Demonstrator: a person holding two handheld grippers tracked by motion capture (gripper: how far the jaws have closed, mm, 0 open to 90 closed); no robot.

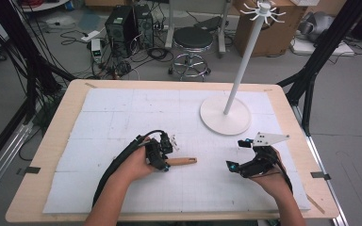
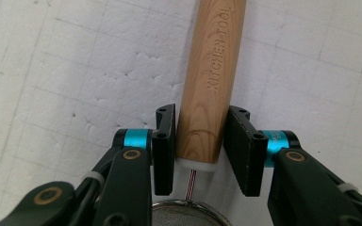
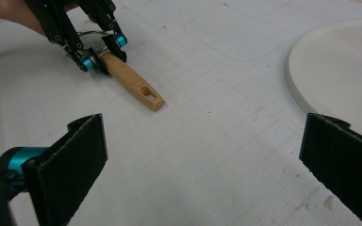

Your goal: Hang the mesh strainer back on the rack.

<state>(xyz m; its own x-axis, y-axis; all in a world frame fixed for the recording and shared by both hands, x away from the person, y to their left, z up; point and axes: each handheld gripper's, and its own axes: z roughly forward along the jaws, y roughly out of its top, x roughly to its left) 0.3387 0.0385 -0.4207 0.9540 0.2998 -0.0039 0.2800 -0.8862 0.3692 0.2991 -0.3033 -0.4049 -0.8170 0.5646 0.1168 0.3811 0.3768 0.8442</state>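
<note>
A kitchen tool with a wooden handle lies on the white foam mat, handle pointing right. My left gripper is shut on the handle near its metal end. In the left gripper view both pads press the sides of the handle, stamped KITCHEN TOOL, and a round metal mesh rim shows below my left gripper. My right gripper hovers to the right of the handle's tip, open and empty. The right gripper view shows its own jaws wide apart, with the handle and the left gripper farther off.
A white stand with a round base and a tall pole topped by hooks rises at the back right of the mat. Bare wooden table edge frames the mat. Beyond the table are a stool, computers and cables.
</note>
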